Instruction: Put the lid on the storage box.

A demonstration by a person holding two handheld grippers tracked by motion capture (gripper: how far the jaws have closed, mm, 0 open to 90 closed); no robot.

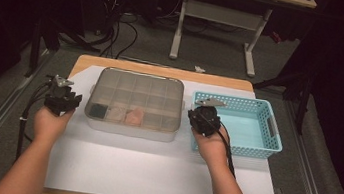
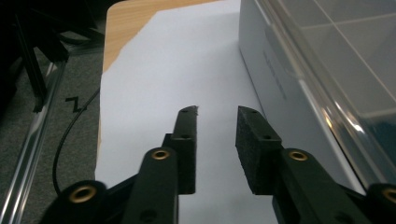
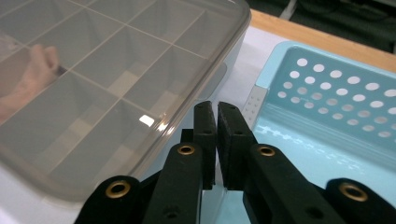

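A compartment box (image 1: 135, 92) with a clear grey lid lies at the middle of the table, with a few items in its front row. Left of the box, my left gripper (image 1: 63, 89) hovers over the white sheet. In the left gripper view that gripper (image 2: 217, 114) is open with nothing between its pads, and the box wall (image 2: 280, 93) runs along its right. My right gripper (image 1: 207, 109) sits between the box and a light blue basket (image 1: 276, 136). Its jaws (image 3: 217, 109) are only a thin slit apart and hold nothing, with the box lid (image 3: 93, 70) to their left.
A white sheet (image 1: 151, 165) covers most of the wooden table (image 1: 163, 70). The blue basket (image 3: 327, 84) has perforated walls and nothing visible inside. Cables (image 1: 26, 113) trail off the table's left side. A white desk frame (image 1: 220, 17) stands on the floor beyond.
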